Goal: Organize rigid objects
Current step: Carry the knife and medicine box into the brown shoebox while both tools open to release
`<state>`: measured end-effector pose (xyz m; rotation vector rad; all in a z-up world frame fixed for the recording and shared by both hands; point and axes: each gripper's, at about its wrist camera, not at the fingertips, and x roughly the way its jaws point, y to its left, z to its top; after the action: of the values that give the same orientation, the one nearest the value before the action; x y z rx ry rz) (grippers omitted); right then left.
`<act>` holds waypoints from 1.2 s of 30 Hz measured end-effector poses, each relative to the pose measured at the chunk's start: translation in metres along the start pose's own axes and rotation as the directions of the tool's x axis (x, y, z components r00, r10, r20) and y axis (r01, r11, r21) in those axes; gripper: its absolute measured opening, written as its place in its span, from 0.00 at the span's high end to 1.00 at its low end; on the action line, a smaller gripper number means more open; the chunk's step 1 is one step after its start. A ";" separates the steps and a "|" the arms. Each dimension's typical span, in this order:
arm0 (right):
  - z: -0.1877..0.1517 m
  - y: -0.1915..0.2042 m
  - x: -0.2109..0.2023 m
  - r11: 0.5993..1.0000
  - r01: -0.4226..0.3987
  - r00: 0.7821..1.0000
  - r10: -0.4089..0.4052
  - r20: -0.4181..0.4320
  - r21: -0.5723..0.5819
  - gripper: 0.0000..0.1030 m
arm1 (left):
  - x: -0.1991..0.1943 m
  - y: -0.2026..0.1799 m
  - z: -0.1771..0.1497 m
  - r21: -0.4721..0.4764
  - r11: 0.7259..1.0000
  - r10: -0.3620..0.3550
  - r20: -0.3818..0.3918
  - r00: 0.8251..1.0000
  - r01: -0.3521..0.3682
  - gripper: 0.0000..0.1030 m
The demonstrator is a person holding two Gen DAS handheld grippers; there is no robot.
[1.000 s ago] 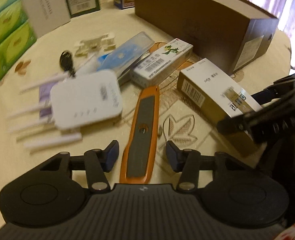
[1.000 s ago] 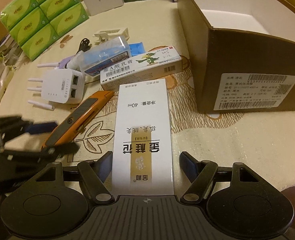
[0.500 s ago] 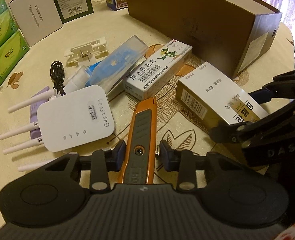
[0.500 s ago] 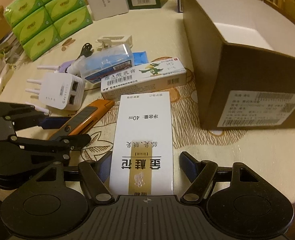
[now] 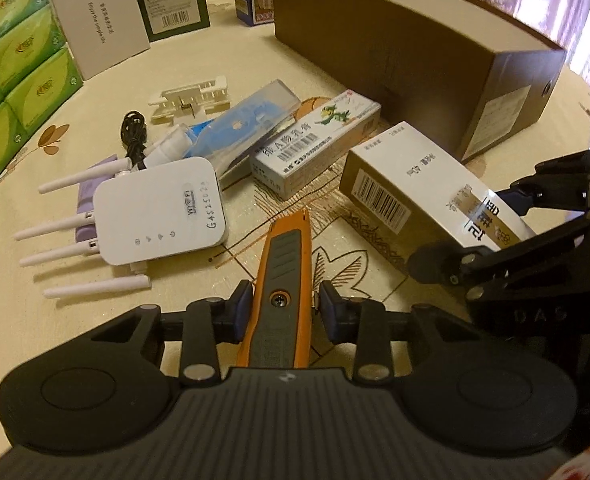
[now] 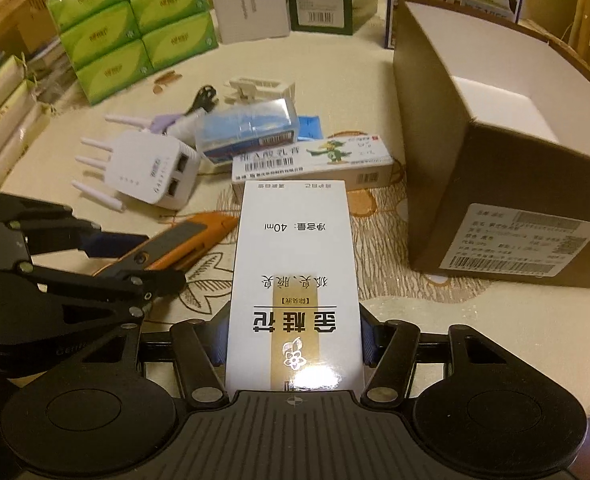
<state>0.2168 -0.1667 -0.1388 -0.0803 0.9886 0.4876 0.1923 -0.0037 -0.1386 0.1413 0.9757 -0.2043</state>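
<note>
The left gripper [image 5: 285,312] is closed on the orange utility knife [image 5: 283,280]; the right gripper [image 6: 295,342] pinches the white medicine carton [image 6: 295,256], both low over the counter [image 5: 183,288]. The glossy carton, held near one end, could pivot and slip, and may catch the open brown box [image 6: 495,152] rim.

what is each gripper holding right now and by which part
Left hand-held gripper: orange utility knife, gripped mid-handle. Right hand-held gripper: white medicine box, gripped across its near end.
</note>
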 end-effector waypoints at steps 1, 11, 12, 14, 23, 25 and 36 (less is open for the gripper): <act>0.001 0.000 -0.004 1.000 -0.005 1.000 0.005 0.005 0.001 0.46 | -0.003 0.000 0.001 -0.007 1.000 -0.001 0.007 1.000 0.001 0.70; 0.002 -0.006 -0.017 0.999 -0.022 1.000 0.021 0.021 0.023 0.46 | 0.000 0.003 0.004 -0.035 0.999 0.010 -0.022 1.000 -0.011 0.70; 0.001 -0.006 -0.016 0.999 -0.024 1.000 0.024 0.016 0.025 0.46 | 0.005 0.004 0.002 -0.049 0.999 0.011 -0.041 0.999 -0.013 0.70; 0.000 -0.008 -0.014 0.999 -0.028 1.000 0.028 0.004 0.032 0.46 | 0.014 0.006 -0.001 -0.071 0.997 0.008 -0.074 0.997 -0.014 0.69; 0.002 -0.009 -0.014 0.999 -0.038 0.999 0.038 -0.002 0.038 0.46 | 0.014 0.006 0.003 -0.068 0.998 0.011 -0.068 0.998 -0.015 0.70; 0.003 -0.009 -0.018 0.998 -0.044 0.999 0.044 0.007 0.034 0.46 | 0.007 0.005 0.004 -0.070 0.997 0.017 -0.045 0.999 -0.021 0.70; 0.021 -0.001 -0.051 0.997 -0.077 0.993 0.076 0.090 0.002 0.46 | -0.039 0.000 0.030 -0.094 0.995 0.031 0.057 0.998 -0.026 0.70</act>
<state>0.2104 -0.1804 -0.0855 -0.0155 0.9076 0.5540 0.1951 -0.0057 -0.0899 0.0637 0.9230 -0.1357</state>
